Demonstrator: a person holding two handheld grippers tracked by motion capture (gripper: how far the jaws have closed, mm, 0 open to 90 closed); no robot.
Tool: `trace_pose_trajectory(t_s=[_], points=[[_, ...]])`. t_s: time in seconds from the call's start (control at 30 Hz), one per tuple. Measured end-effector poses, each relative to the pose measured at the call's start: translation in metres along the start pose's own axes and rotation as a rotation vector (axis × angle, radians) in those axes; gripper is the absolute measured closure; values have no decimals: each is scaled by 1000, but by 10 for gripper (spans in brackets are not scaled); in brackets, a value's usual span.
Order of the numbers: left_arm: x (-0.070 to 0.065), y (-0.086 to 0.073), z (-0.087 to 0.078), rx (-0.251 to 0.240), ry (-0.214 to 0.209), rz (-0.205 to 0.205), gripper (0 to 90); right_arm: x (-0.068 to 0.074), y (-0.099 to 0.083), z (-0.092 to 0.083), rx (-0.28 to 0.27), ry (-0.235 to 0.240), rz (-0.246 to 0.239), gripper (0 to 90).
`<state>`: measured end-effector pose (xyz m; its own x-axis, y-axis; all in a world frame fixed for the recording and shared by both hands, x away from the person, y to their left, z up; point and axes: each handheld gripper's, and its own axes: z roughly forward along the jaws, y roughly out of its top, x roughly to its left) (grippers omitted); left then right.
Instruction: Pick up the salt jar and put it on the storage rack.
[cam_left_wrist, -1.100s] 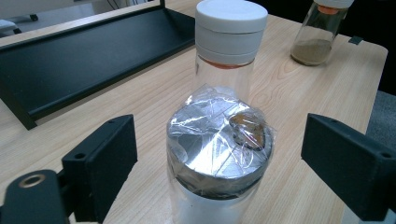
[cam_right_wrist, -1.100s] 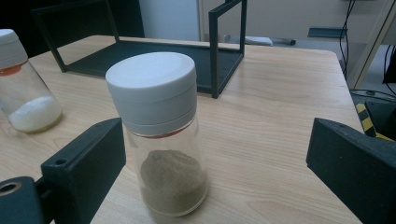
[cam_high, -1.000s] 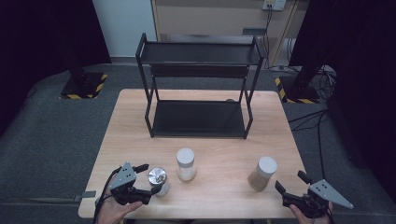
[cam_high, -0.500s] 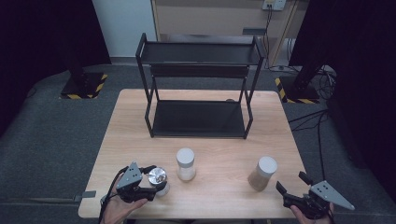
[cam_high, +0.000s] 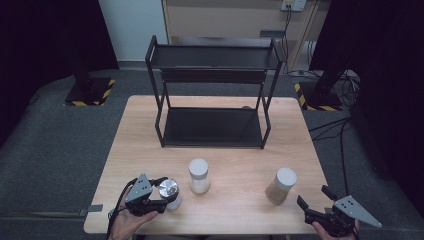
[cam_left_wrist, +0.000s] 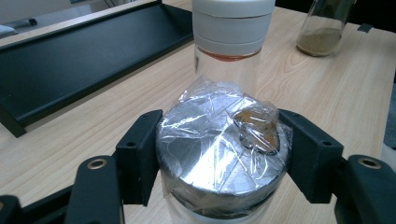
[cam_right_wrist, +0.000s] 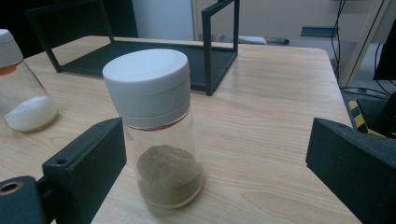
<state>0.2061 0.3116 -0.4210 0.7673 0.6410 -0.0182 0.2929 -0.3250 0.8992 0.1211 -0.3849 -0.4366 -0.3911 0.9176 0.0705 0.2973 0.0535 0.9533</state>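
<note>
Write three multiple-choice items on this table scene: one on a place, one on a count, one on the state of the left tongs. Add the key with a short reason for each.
1. Where does the jar with brown powder stand?
A. On the rack's lower shelf
B. On the table in front of the right tongs
C. On the floor

2. How many jars stand on the table?
A. Three
B. Two
C. Five

3. What are the left tongs doing?
A. Hanging open above the rack
B. Lying flat on the table
C. Shut on the silver-lidded jar

Key: B, it stands on the wood, just ahead of the open jaws; A, the silver-lidded jar, the white-lidded jar with white grains and the brown-powder jar; C, both pads press the lid's sides, having just closed.
</note>
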Motion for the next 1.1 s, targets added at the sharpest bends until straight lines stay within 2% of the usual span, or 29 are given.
trace_pose_trajectory(t_s=[0.17,0.6,0.8,0.83,1.1], points=[[2,5,0,-2,-3,-7,338,0,0,0,0,2,-1,52],[14,36,-3,5,25,-14,338,-1,0,0,-4,8,0,52],[23,53,2,-2,43,-21,338,-1,-1,0,-4,7,0,52],[25,60,4,0,55,-16,338,-1,-1,0,-4,7,0,52],[32,81,14,-5,89,-21,339,-2,-1,0,-4,9,1,53]])
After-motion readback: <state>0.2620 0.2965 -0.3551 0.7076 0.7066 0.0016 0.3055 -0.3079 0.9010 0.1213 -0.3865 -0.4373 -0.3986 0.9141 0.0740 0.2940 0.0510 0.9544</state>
